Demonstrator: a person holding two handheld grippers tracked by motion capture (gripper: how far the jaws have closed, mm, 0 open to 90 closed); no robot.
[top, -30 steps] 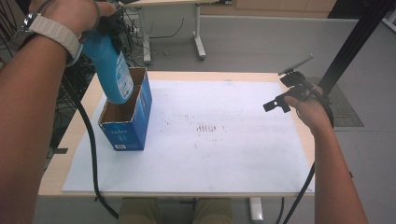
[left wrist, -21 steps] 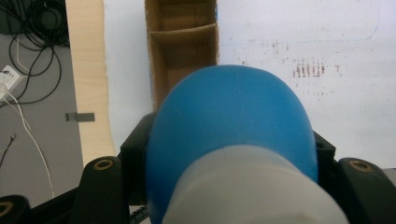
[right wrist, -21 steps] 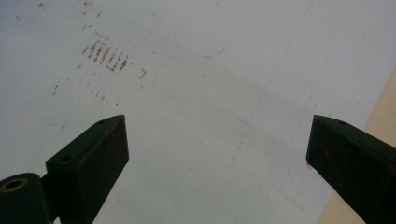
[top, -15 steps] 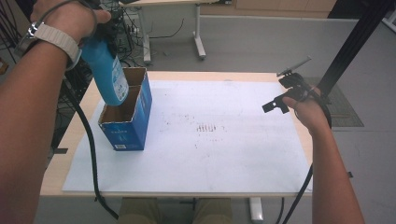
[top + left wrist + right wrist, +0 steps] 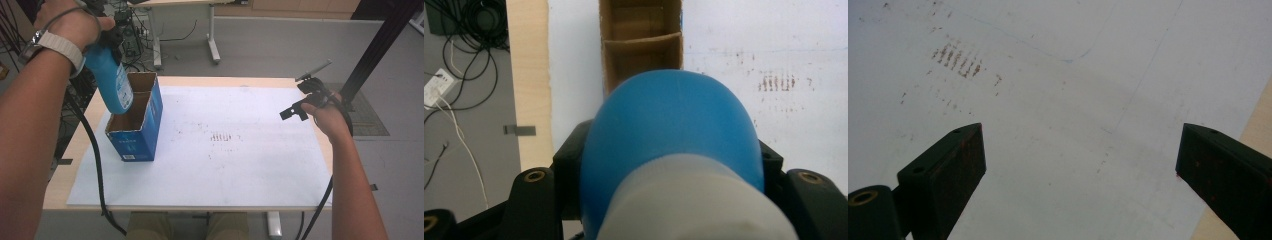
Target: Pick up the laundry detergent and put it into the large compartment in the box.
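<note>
A blue bottle (image 5: 109, 82) with a pale neck hangs tilted over the open top of a blue cardboard box (image 5: 139, 137), its base low over the divider between the two compartments. My left gripper (image 5: 111, 42) is shut on the bottle's upper part under the person's hand. In the left gripper view the bottle (image 5: 674, 145) sits between the black jaws of my left gripper (image 5: 669, 205), with the box (image 5: 639, 45) beyond. My right gripper (image 5: 296, 111) hovers near the table's right edge. Its jaws stand wide open over the white sheet in the right gripper view (image 5: 1080, 160), with nothing between them.
A stained white sheet (image 5: 225, 165) covers most of the wooden table (image 5: 60, 185). Cables (image 5: 464, 60) lie on the floor to the left. Another desk's legs (image 5: 212, 40) stand behind, and a black post (image 5: 375, 50) rises at the right.
The left hand has brought the bottle down a little and slightly leftward over the box. The right hand has stayed put.
</note>
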